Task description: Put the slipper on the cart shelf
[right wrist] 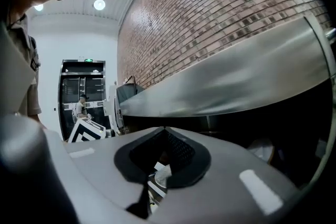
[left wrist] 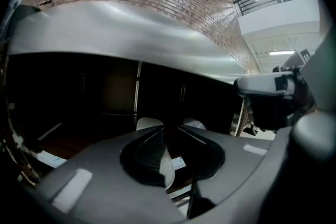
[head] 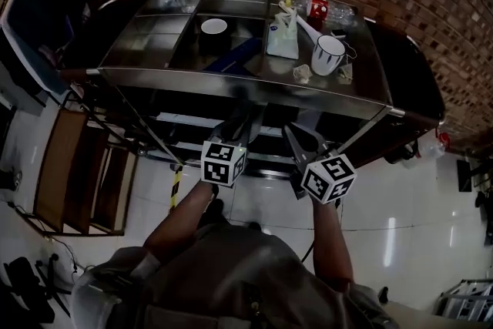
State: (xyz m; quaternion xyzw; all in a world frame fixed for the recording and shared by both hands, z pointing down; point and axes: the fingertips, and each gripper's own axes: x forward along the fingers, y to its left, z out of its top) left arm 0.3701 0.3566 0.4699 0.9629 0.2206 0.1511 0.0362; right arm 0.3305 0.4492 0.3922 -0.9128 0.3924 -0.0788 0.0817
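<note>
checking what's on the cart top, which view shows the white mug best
The head view: the white mug stands in plain sight on the cart top, near its front edge, at the right. Both gripper views look at that top's edge from lower down, so neither shows the mug.

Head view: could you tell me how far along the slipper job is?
Done: unclear; the cart shelf is too dark to show a slipper. In hand: nothing; left gripper and right gripper hang empty before it. Left: confirming the slipper is there.
</note>
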